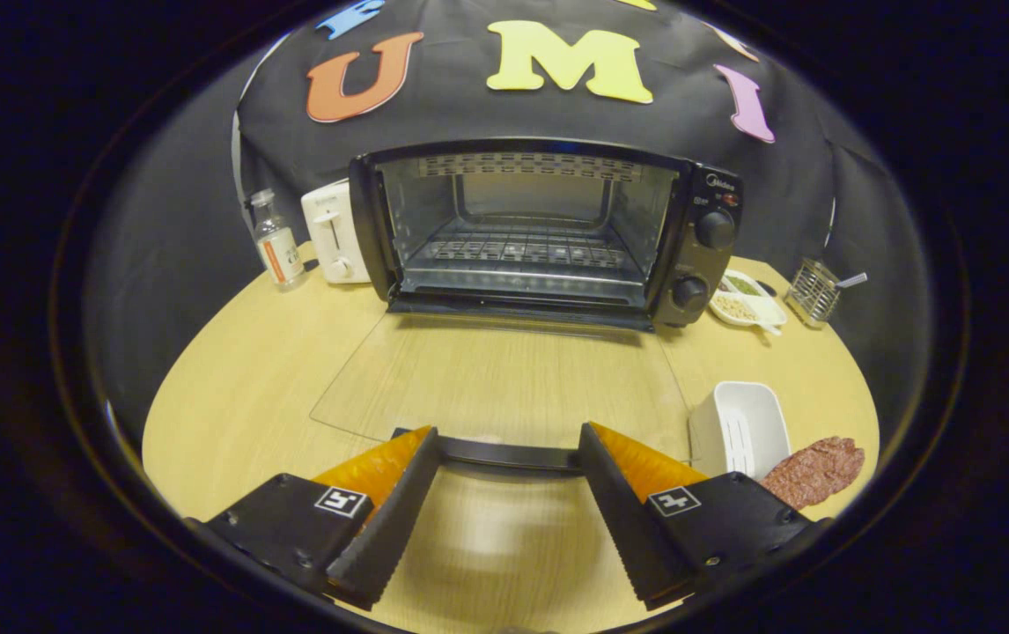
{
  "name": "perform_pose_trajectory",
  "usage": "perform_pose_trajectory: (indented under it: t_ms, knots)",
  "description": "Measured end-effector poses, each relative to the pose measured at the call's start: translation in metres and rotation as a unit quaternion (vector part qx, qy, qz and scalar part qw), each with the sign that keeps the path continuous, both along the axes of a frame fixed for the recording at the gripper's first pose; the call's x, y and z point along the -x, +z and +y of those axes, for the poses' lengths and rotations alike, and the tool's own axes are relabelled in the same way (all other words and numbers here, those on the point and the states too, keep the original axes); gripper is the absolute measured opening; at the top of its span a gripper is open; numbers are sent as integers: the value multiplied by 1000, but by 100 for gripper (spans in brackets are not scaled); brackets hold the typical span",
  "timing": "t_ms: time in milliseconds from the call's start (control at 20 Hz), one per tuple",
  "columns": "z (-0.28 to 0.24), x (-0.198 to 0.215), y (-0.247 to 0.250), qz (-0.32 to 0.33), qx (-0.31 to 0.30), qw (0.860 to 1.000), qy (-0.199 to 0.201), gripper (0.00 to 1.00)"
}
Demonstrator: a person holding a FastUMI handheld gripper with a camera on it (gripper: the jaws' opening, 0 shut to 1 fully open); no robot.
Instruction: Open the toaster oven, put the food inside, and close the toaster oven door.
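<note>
The black toaster oven (698,255) stands at the back of the round wooden table (240,387). Its glass door (504,379) hangs fully down toward me, almost flat. The wire rack (522,251) inside is bare. The door's dark handle (509,454) runs across just at my fingertips. My gripper (509,436) is open, one finger at each end of the handle, not pressing on it. A flat reddish-brown meat patty (813,471) lies on the table to the right of the right finger.
A white ribbed container (738,427) stands beside the patty, close to the door's right corner. Left of the oven are a white toaster (333,231) and a small clear bottle (277,239). To the right sit a dish of food (747,299) and a wire holder (813,291).
</note>
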State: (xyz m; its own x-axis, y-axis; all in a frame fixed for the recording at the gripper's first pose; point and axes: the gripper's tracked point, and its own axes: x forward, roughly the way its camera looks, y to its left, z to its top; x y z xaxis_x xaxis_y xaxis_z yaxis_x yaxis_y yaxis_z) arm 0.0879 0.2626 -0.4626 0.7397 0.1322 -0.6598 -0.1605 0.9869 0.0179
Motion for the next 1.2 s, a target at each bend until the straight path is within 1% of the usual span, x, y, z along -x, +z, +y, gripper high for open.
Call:
perform_pose_trajectory:
  t_ms: [150,300,400,550,700,800,1000,1100,1200]
  knots:
    - [-1,1,0,1,1,1000,2,100]
    - [0,1,3,2,6,1000,20,100]
    - [-3,1,12,-6,-12,1000,27,100]
    - [-23,5,14,11,-12,999,42,100]
    - [-62,-3,31,0,-10,999,43,100]
    - [-91,-9,43,-4,-8,999,53,100]
    - [-164,-18,67,-17,1,998,67,100]
    - [-197,-13,67,0,-19,997,75,100]
    - [-223,-1,55,39,-60,994,83,100]
